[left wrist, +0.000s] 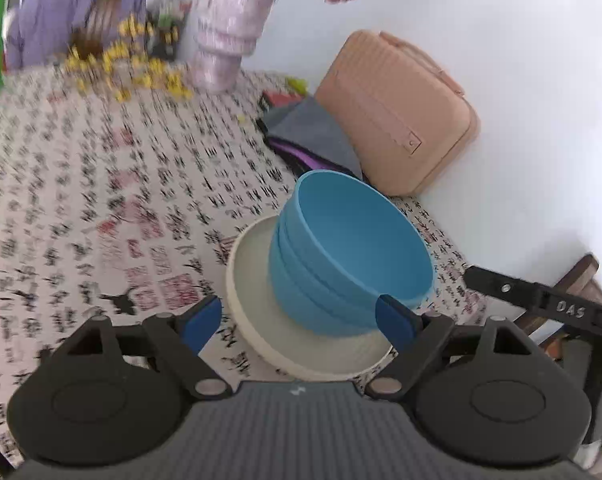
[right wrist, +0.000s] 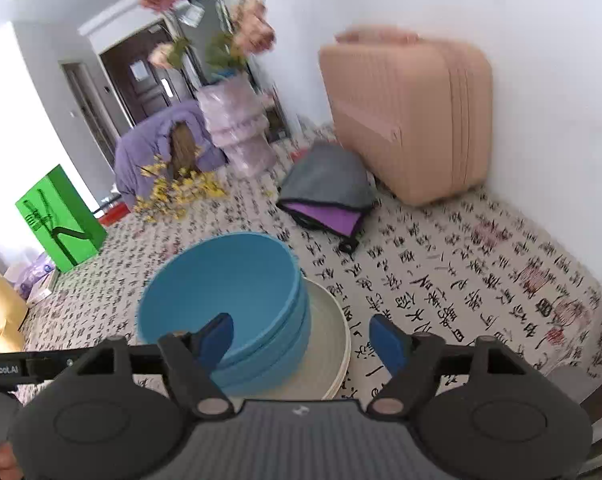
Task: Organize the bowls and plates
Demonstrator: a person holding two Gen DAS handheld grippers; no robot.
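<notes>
A: Item one, stacked blue bowls, nested, which we find standing on the cream plates, near the wall edge of the worktop.

B: We list the left tool as spread, holding nothing, just before the plates. Right tool likewise spread, one fingertip in front of the bowls' rim; we cannot tell if it touches.

A: Behind them: pink case, folded cloths, vase.
</notes>
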